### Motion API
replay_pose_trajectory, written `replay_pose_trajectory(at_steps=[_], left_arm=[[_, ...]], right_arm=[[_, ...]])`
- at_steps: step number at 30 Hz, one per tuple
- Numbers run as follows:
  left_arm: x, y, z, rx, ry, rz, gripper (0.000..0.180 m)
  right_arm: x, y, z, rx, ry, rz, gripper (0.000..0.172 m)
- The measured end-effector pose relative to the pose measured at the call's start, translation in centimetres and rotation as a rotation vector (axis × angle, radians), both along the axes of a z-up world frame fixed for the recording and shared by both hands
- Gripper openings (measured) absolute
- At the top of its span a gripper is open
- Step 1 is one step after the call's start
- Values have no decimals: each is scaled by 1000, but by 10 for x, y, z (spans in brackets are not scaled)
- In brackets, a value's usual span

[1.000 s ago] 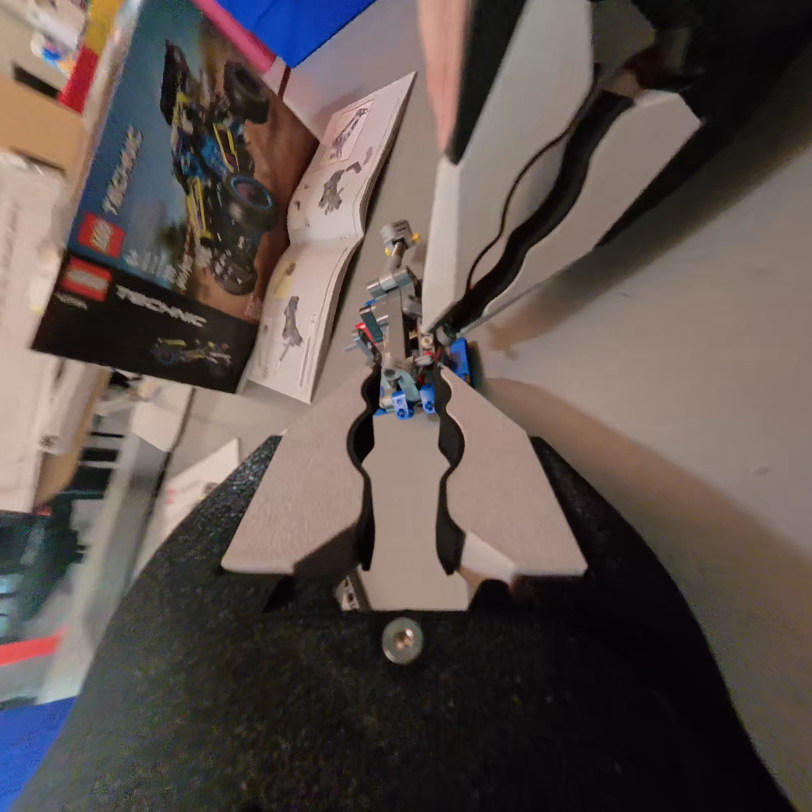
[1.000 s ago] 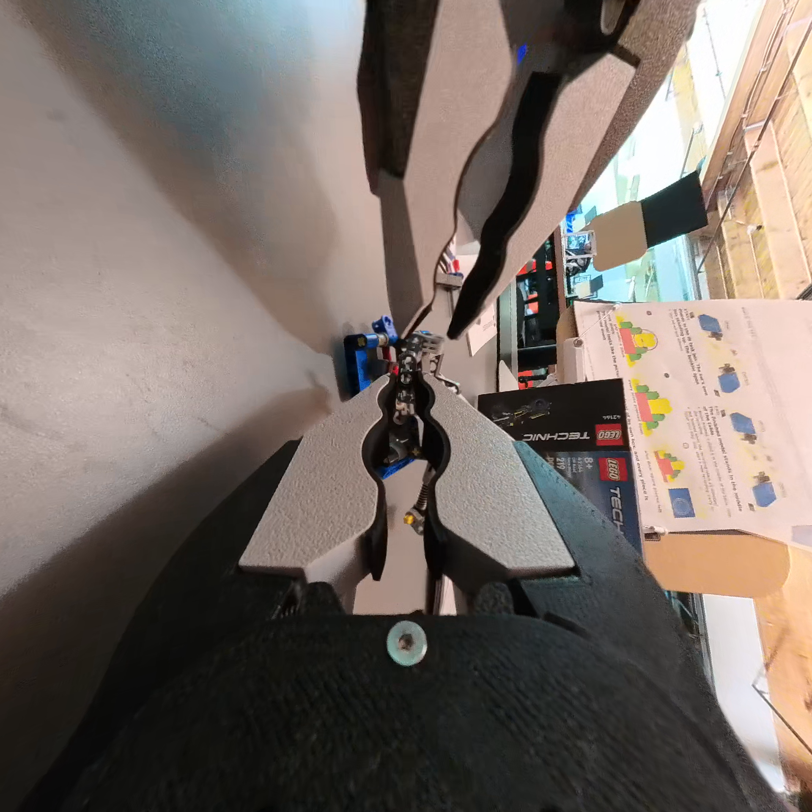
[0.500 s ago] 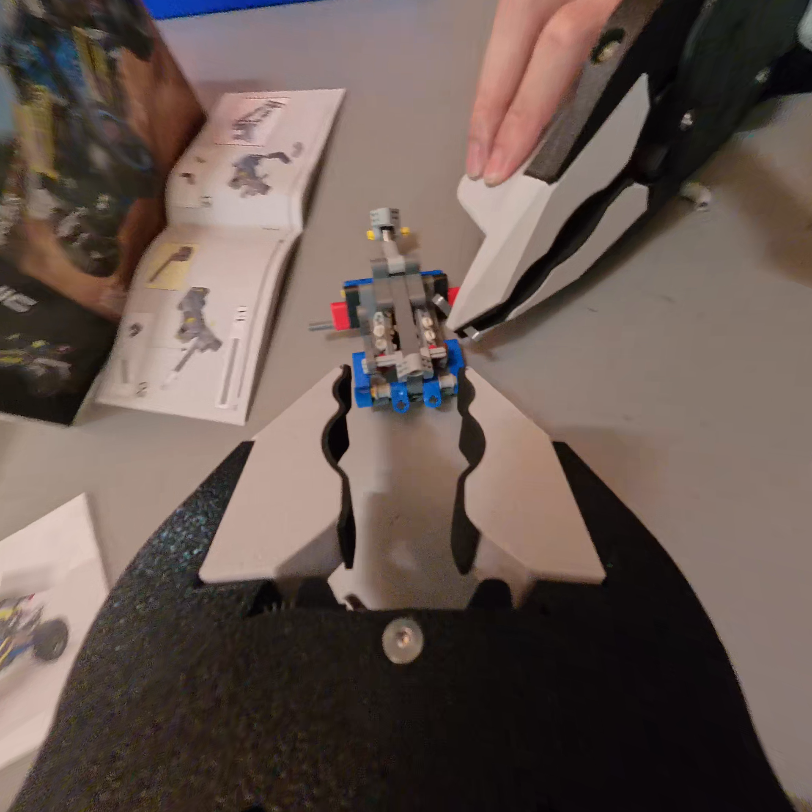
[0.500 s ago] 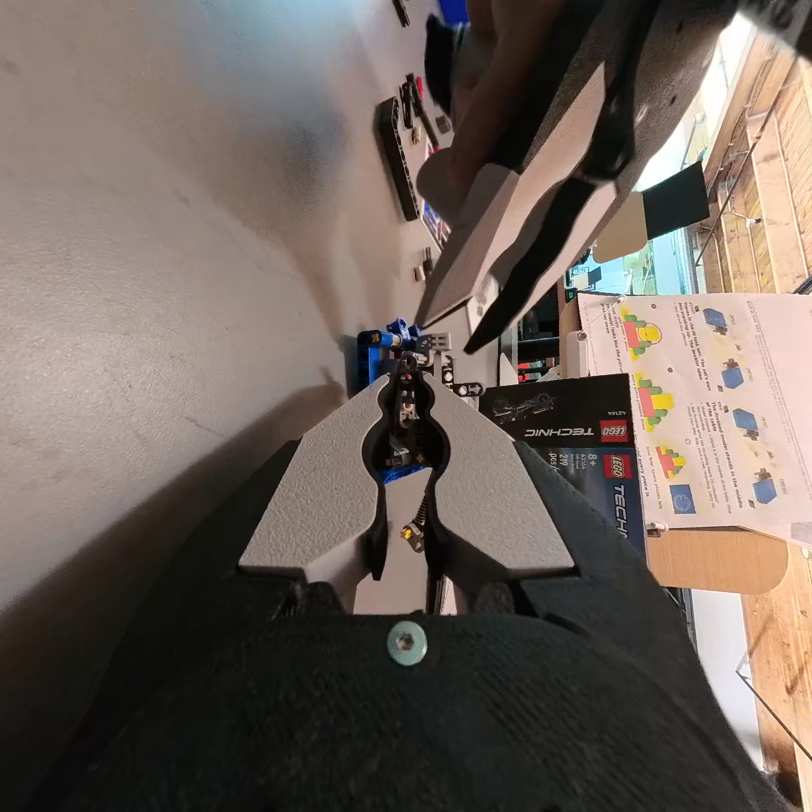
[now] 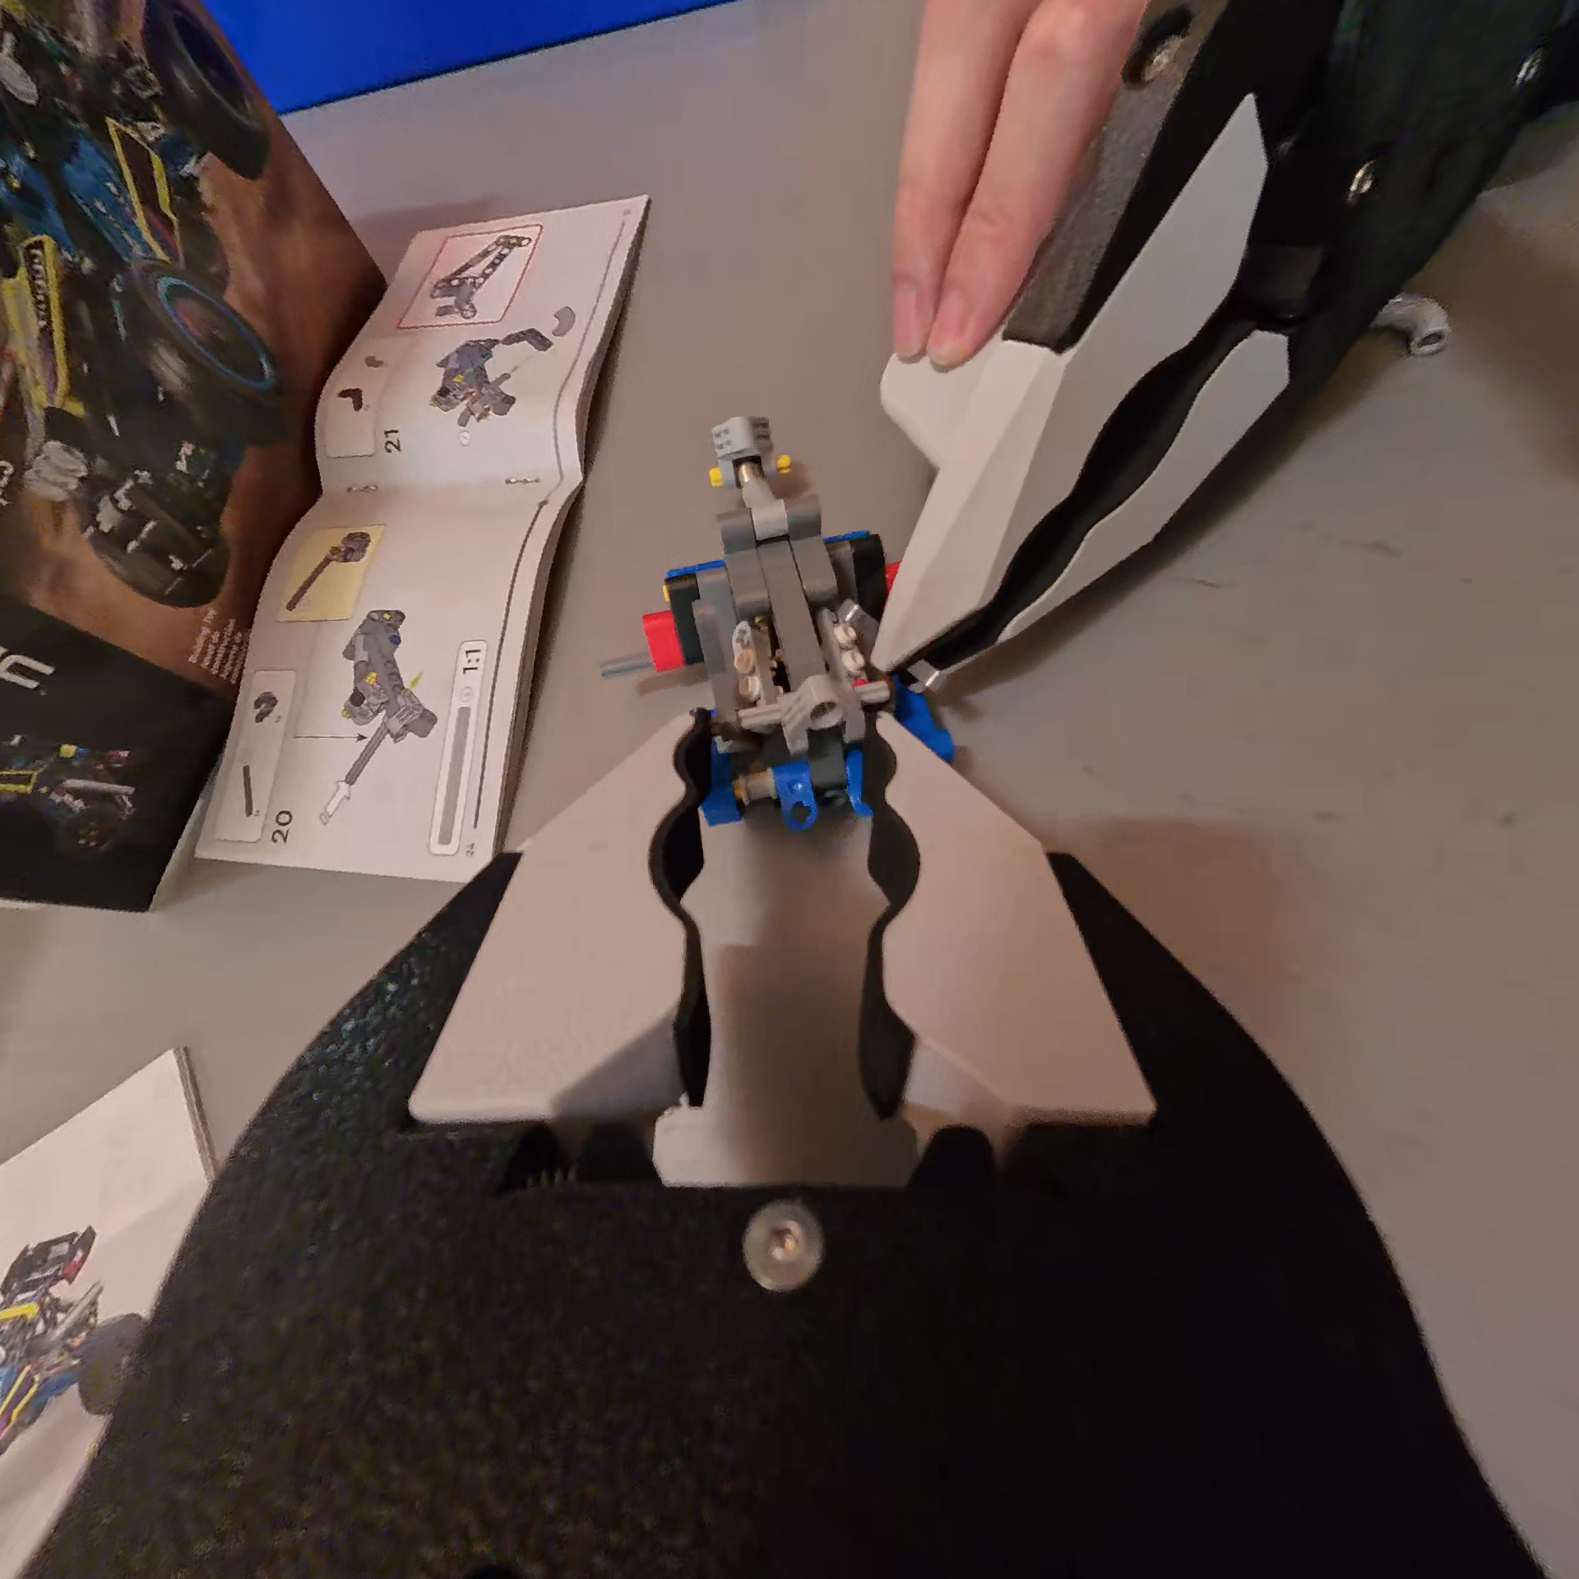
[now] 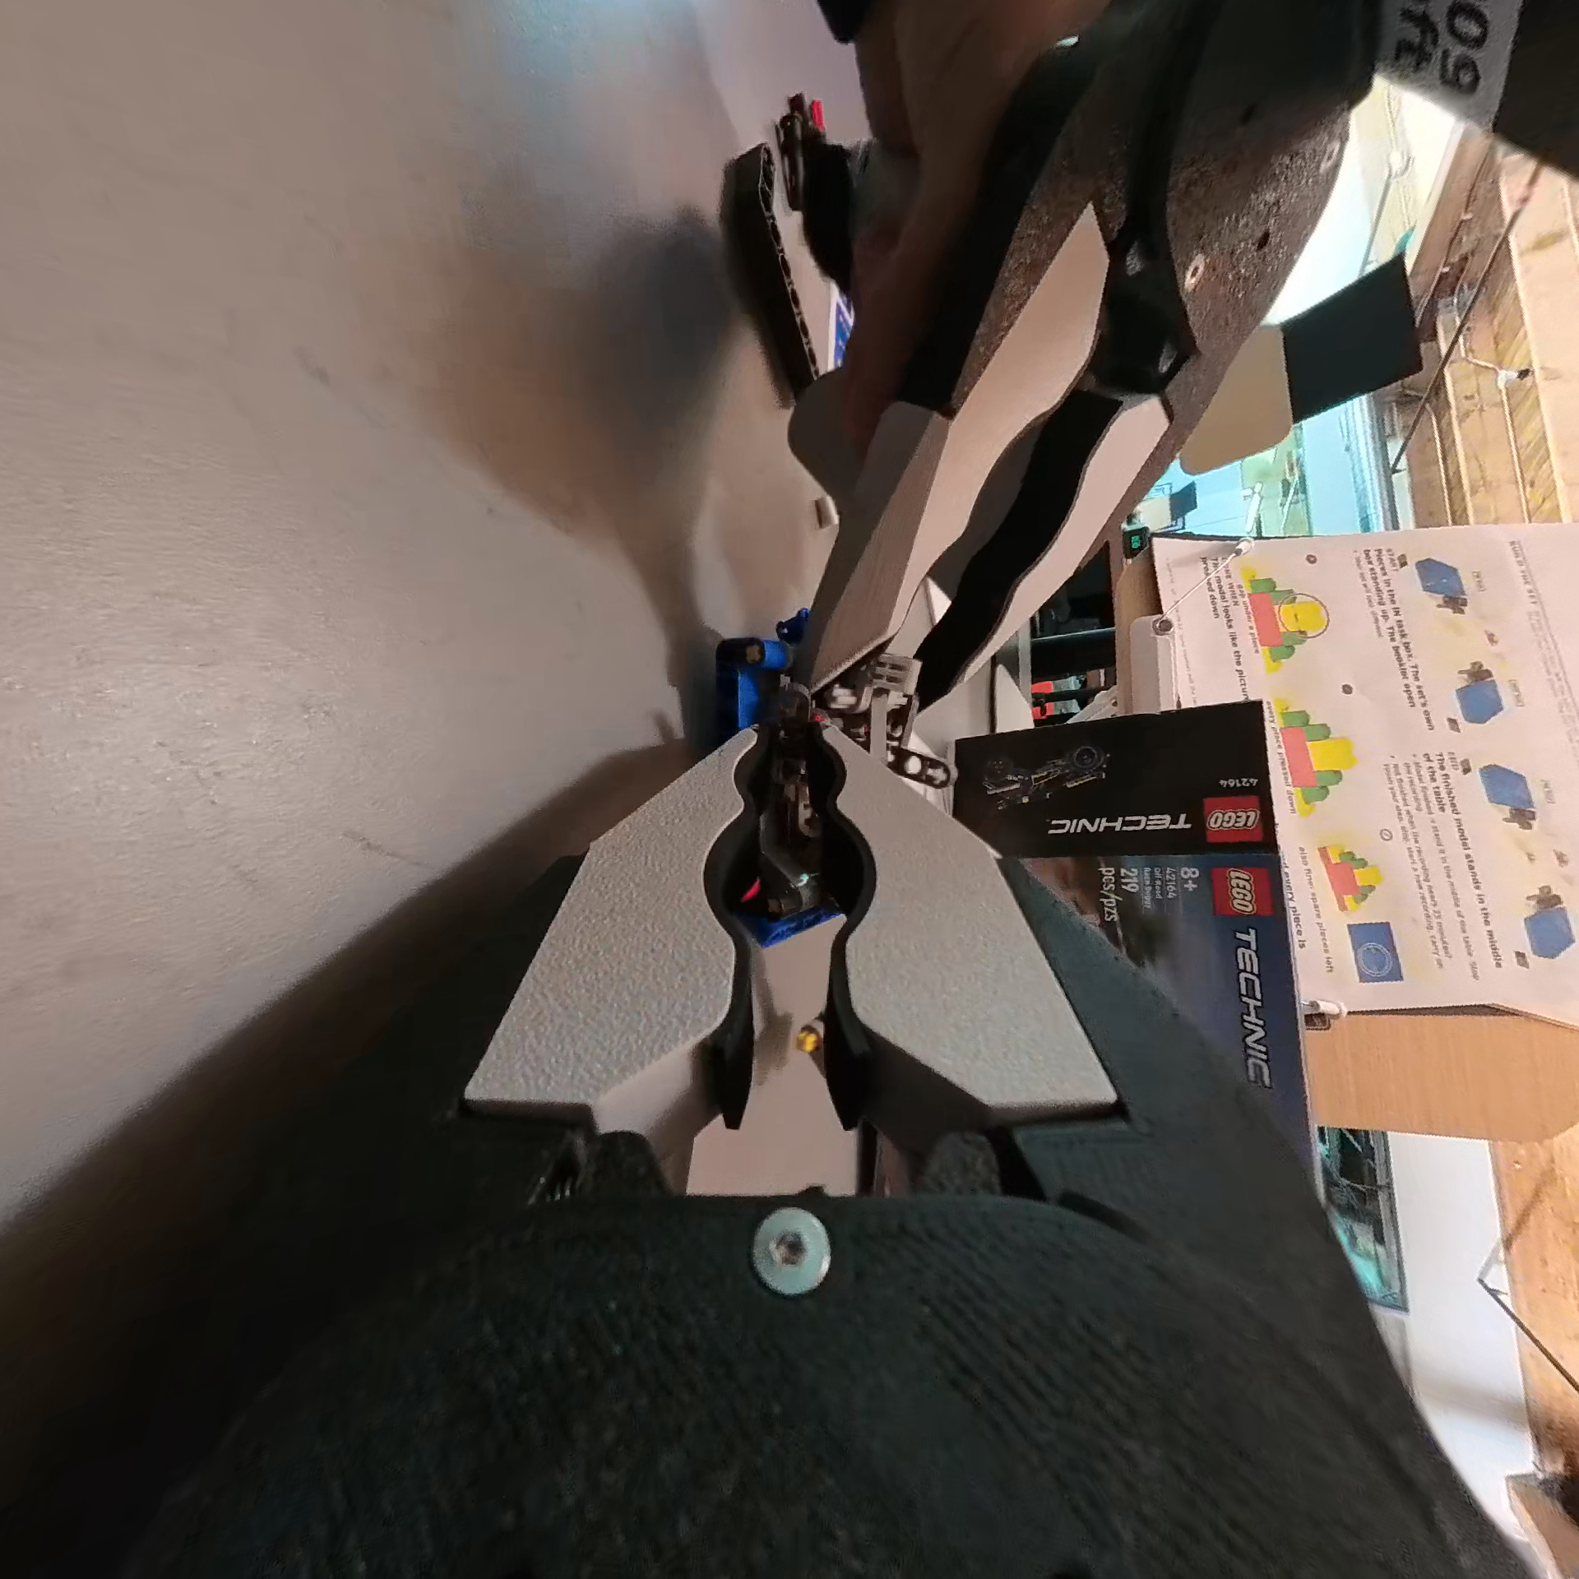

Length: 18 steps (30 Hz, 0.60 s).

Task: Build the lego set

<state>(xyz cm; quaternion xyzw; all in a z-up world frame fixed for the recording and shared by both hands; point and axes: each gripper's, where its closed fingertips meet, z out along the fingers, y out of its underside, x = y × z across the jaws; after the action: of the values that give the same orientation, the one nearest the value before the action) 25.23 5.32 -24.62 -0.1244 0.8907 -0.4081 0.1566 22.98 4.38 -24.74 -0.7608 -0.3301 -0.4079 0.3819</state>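
Note:
A small brick model (image 5: 777,615), grey on a blue base with a red piece and a thin axle on its side, sits on the grey table (image 5: 1282,769). My left gripper (image 5: 786,726) is closed around the model's near blue end, with both pads against its sides. My right gripper (image 5: 897,671) comes in from the upper right under a person's hand (image 5: 983,171), its tips shut on the model's right side. In the right wrist view my right gripper (image 6: 790,739) grips dark parts of the model (image 6: 739,683). The left gripper (image 6: 867,683) reaches down onto the model from above.
An open instruction booklet (image 5: 444,530) lies left of the model, beside the set's box (image 5: 128,342). A second leaflet (image 5: 85,1239) lies at the near left. A small grey part (image 5: 1414,320) lies at the far right. Loose black pieces (image 6: 777,265) lie farther off. A printed sheet on cardboard (image 6: 1410,726) stands behind the box. The tips of both grippers are at nearly the same place.
My left gripper let go of the model, turned from sideways to level, opened wide, and has now closed on the model's blue end. The right gripper kept its hold throughout.

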Motion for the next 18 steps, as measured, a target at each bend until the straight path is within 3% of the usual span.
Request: replay_pose_trajectory(at_steps=[10,13,18], left_arm=[[2,-1,-2,-12,-15,61,31],[0,-1,-1,-2,4,86,31],[1,-1,-2,3,90,241,31]], right_arm=[[6,-1,3,0,-19,-52,5],[12,-2,8,-13,-107,-108,5],[14,-2,8,-49,-209,-147,5]])
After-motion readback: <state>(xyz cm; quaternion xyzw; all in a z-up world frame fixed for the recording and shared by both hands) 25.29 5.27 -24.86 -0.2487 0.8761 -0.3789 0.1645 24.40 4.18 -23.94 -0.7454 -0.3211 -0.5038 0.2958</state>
